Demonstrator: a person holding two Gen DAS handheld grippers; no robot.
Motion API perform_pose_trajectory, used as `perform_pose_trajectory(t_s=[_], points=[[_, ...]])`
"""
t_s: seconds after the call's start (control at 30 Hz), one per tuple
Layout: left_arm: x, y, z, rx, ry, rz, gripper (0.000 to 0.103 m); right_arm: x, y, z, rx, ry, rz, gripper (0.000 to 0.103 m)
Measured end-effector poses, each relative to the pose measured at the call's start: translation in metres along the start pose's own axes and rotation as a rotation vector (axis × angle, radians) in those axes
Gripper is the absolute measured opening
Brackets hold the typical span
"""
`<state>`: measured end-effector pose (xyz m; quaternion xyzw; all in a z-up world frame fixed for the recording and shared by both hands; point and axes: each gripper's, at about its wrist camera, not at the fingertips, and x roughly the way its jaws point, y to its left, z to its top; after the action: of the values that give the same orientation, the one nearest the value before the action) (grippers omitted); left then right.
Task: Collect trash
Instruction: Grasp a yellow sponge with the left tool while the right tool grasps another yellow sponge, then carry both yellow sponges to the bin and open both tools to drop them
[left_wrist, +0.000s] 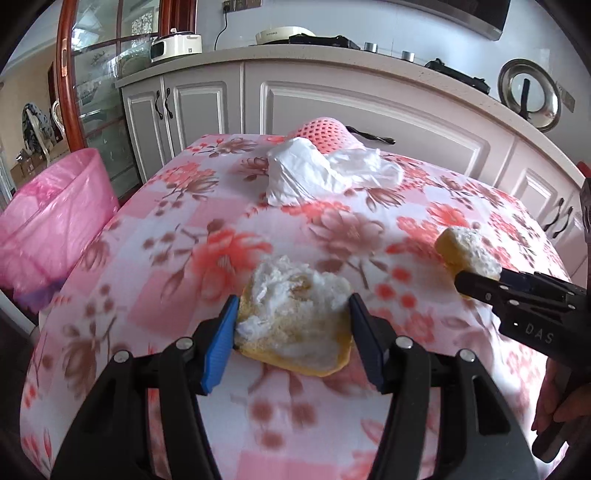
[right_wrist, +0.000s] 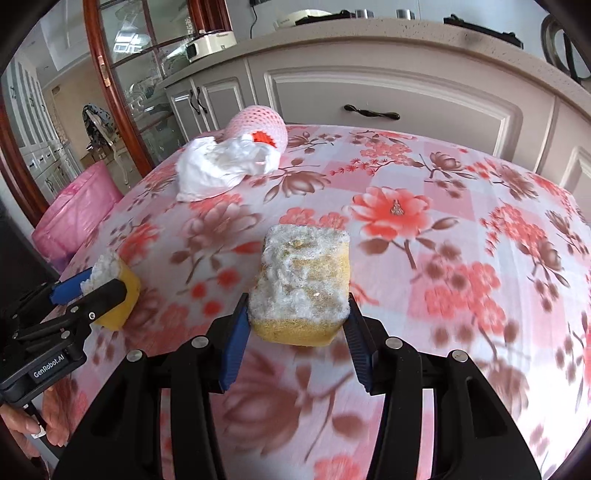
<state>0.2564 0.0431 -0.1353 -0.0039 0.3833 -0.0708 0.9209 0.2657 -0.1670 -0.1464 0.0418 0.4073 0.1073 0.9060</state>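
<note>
Left wrist view is showing the left gripper (left_wrist: 291, 325) closest in, its blue pads pinching a torn, worn sponge piece (left_wrist: 295, 321) that is sitting crosswise between them, yellow base down and frayed white face up. Right wrist view is giving the matching picture: the right gripper (right_wrist: 297, 325) is clamping a second sponge piece (right_wrist: 303, 284) by its near end, the long axis running away from the jaws, so most of the block is sticking out in front. Both pieces appear lifted just clear of the floral tablecloth (left_wrist: 177, 236), though motion blur is making the gap hard to confirm.

The relation that matters next is the pink-lined trash bin (left_wrist: 55, 214), which is standing off the table's left edge, beyond the left gripper and well apart from the right one. So the left hand is the nearer carrier and probably the first to reach the rim; the right has to cross most of the table.

Both grippers are pointing steeply downward and forward, side by side, with a person's fingers (right_wrist: 48, 424) wrapping the left handle.

Farther back, a crumpled white plastic bag (left_wrist: 317, 170) is lying on the cloth, touching a pink crocheted roll (right_wrist: 258, 125), and is likely still to be collected.
</note>
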Motion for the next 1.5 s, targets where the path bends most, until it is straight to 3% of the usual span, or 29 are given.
perform_pose_trajectory(t_s=[0.67, 1.17, 1.5], points=[[-0.085, -0.015, -0.047, 0.047, -0.119, 0.019, 0.058, -0.073, 0.029, -0.048, -0.098, -0.087, 0.035, 0.047], [-0.108, 0.016, -0.073, 0.001, -0.159, 0.059, 0.058, -0.070, 0.059, -0.061, -0.131, -0.091, 0.073, 0.047], [-0.118, 0.050, -0.080, -0.030, -0.187, 0.117, 0.058, -0.061, 0.096, -0.052, -0.179, -0.089, 0.152, 0.047]])
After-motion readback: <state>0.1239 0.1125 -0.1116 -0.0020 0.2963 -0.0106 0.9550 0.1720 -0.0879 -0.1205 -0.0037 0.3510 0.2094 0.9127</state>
